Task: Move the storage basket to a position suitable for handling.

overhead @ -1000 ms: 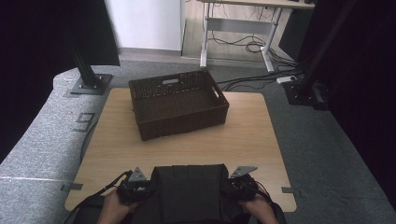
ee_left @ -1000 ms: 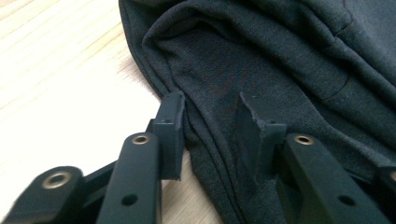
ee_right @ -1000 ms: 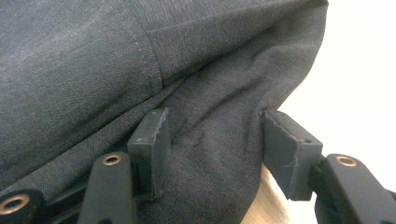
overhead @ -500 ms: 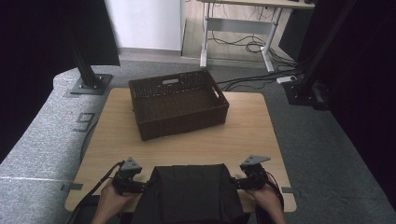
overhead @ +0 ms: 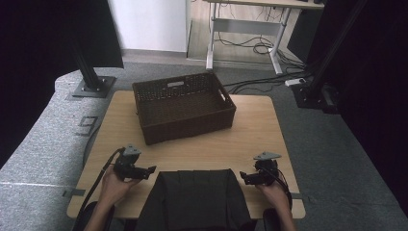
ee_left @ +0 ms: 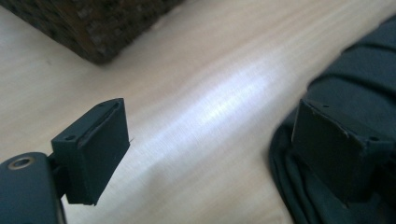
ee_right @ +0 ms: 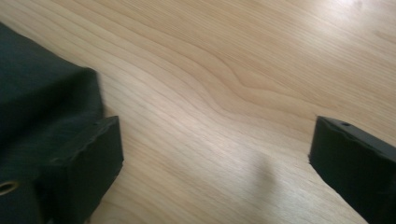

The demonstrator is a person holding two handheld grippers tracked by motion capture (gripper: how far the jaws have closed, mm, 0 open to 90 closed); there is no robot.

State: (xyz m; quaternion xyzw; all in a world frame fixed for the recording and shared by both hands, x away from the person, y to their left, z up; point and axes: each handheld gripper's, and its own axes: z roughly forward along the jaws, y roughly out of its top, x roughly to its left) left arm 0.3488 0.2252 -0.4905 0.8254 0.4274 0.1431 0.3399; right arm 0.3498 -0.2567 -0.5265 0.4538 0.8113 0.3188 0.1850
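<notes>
A dark folded cloth (overhead: 195, 197) lies at the table's near edge, between my two grippers. My left gripper (overhead: 150, 170) hovers just off the cloth's left side. Its jaws have just been opening and stand open over bare wood (ee_left: 212, 126), with the cloth (ee_left: 355, 79) behind the right one. Off the cloth's right side is my right gripper (overhead: 243, 178). Its jaws have also just been opening and stand wide (ee_right: 215, 135) with nothing between them. The cloth (ee_right: 42, 88) lies by its left jaw.
A dark brown woven basket (overhead: 185, 120) sits empty at the middle back of the wooden table (overhead: 250, 130); its corner (ee_left: 93, 23) shows in the left gripper view. Black stands rise at the far left (overhead: 89, 77) and far right (overhead: 317, 86) on grey carpet.
Both grippers have pulled outward from the cloth's far corners, left gripper leftward and right gripper rightward. Their jaws have opened and let go of the cloth, which lies flat.
</notes>
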